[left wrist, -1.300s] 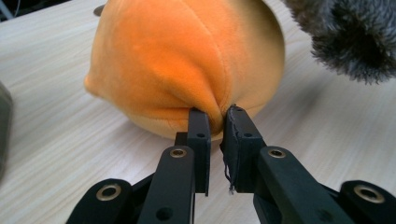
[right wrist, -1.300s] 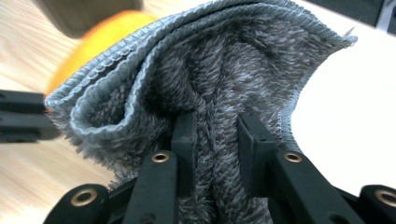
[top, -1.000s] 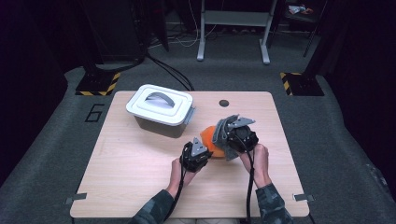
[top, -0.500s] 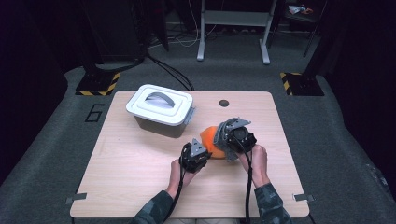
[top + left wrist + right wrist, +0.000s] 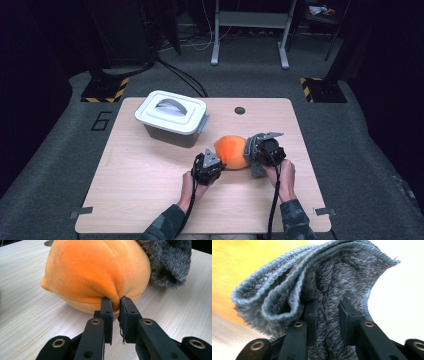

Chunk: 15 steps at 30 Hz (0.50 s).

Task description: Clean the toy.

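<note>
An orange plush ball [image 5: 230, 151] lies on the wooden table [image 5: 140, 190], right of centre. My left gripper [image 5: 215, 161] is at its near left side, shut on a pinch of the orange fabric [image 5: 95, 272]; the jaws [image 5: 115, 302] squeeze a fold low on the plush. A grey fuzzy knitted cloth [image 5: 332, 272] sits against the plush's right side [image 5: 257, 169]. My right gripper [image 5: 254, 156] is shut on it, and folds of the cloth bunch between and around its jaws [image 5: 327, 307]. The grey cloth [image 5: 167, 262] also shows beyond the plush in the left gripper view.
A white lidded box [image 5: 172, 116] with a grey handle stands at the back left of the table, just behind the plush. A small dark round hole [image 5: 240, 110] sits near the far edge. Bare tabletop lies to the left and front.
My right gripper has come down and a little to the right with the grey cloth, now low beside the plush. The left gripper has kept still on the orange fabric.
</note>
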Available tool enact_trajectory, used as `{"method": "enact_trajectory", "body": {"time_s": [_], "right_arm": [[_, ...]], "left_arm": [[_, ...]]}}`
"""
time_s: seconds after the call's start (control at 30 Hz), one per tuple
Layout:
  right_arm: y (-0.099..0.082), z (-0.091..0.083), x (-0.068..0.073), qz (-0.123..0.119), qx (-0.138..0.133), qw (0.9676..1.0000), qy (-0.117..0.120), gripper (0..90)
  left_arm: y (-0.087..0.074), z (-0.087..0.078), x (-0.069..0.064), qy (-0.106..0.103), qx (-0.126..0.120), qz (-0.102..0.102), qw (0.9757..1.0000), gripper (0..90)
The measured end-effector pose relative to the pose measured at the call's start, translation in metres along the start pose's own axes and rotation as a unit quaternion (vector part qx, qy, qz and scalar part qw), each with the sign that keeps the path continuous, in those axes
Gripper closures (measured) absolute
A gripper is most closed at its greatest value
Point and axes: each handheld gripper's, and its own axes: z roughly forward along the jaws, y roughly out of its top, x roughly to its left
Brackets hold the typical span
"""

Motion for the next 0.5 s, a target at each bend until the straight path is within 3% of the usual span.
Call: {"method": "enact_trajectory", "body": {"time_s": [0.33,0.5], "right_arm": [[-0.010,0.018,-0.009,0.013,0.041,0.9991,-0.007,70.6],[-0.005,0.001,-0.011,0.014,0.013,0.9997,-0.012,70.5]], "left_arm": [[-0.001,0.000,0.002,-0.003,0.001,-0.002,1.0000,81.3],[-0.001,0.000,0.003,-0.003,0.000,-0.003,1.0000,81.3]]}}
